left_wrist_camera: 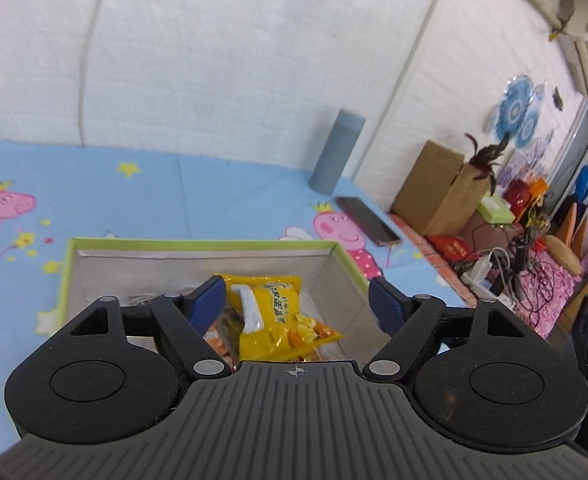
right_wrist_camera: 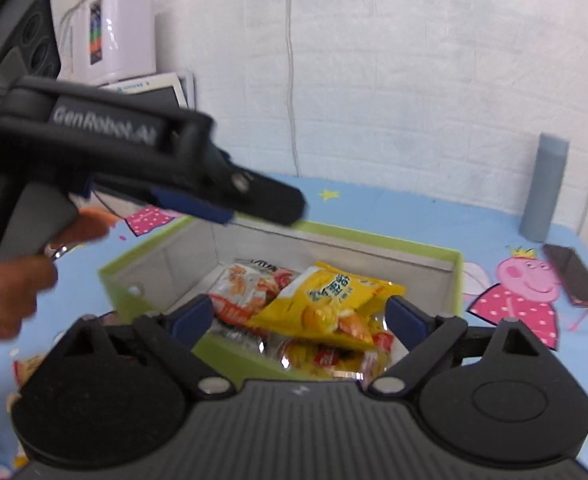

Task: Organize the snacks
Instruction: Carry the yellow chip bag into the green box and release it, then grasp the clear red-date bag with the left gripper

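Note:
A green-rimmed box (left_wrist_camera: 198, 245) with a grey inside stands on the blue cartoon mat. A yellow snack bag (left_wrist_camera: 282, 312) lies in it on top of orange-red snack bags (left_wrist_camera: 218, 344). My left gripper (left_wrist_camera: 295, 296) is open and empty, held above the box's near side. In the right wrist view the box (right_wrist_camera: 425, 249) holds the yellow bag (right_wrist_camera: 329, 300), an orange-white bag (right_wrist_camera: 250, 286) and other packets (right_wrist_camera: 333, 360). My right gripper (right_wrist_camera: 299, 312) is open and empty over the box's near edge. The left gripper (right_wrist_camera: 230, 200) shows there above the box's far left corner.
A grey-blue cylinder (left_wrist_camera: 337, 150) and a dark phone (left_wrist_camera: 367, 220) lie at the mat's far right; they also show in the right wrist view as the cylinder (right_wrist_camera: 543, 188) and the phone (right_wrist_camera: 575, 280). Another snack packet (right_wrist_camera: 26, 368) lies left of the box. Cardboard boxes (left_wrist_camera: 433, 184) and cables sit beyond the mat's edge.

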The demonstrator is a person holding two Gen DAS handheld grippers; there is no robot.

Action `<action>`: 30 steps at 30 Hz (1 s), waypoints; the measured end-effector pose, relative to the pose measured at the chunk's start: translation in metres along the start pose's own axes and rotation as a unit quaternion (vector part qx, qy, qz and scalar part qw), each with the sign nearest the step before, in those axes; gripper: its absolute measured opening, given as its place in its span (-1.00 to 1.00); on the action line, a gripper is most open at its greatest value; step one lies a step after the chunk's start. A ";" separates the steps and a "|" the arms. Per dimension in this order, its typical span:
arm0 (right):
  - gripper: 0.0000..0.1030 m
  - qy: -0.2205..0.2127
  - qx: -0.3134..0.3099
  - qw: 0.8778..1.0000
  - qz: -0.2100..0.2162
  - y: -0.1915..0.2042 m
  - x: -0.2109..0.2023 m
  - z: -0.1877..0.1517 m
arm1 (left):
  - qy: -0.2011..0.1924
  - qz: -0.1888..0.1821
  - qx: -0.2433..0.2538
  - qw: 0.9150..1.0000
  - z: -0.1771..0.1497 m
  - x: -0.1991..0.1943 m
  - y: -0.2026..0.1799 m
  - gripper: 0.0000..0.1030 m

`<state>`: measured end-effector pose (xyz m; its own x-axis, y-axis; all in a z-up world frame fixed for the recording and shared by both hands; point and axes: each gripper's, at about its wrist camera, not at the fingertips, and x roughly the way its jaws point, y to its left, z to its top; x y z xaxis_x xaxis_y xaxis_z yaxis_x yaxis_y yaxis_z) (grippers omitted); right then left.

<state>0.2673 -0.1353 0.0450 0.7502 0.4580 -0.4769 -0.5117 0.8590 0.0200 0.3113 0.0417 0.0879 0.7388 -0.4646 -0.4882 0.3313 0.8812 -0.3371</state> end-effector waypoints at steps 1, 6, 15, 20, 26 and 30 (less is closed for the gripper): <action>0.80 -0.005 0.002 1.000 -0.002 0.004 -0.016 -0.007 | -0.007 0.000 0.003 1.000 -0.006 -0.013 -0.003 0.37; 0.80 -0.002 0.045 0.999 0.017 0.025 -0.075 -0.055 | -0.016 0.001 0.000 1.000 -0.060 -0.078 -0.013 0.45; 0.80 0.046 0.056 0.994 0.076 0.116 -0.127 -0.142 | 0.058 0.051 -0.051 0.996 -0.189 -0.143 -0.015 0.42; 0.80 0.064 0.012 0.995 0.070 0.145 -0.106 -0.151 | 0.085 0.025 -0.092 0.992 -0.212 -0.140 -0.009 0.36; 0.81 0.095 -0.021 0.994 0.050 0.159 -0.087 -0.150 | 0.113 0.023 -0.103 0.988 -0.215 -0.115 -0.001 0.19; 0.81 0.095 -0.015 0.992 0.079 0.172 -0.094 -0.153 | 0.111 0.030 -0.094 0.989 -0.218 -0.115 -0.002 0.18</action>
<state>0.0450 -0.0656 -0.0411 0.5688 0.5321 -0.6272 -0.6311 0.7713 0.0821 0.0980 0.0743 -0.0308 0.5991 -0.4384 -0.6700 0.1605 0.8856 -0.4359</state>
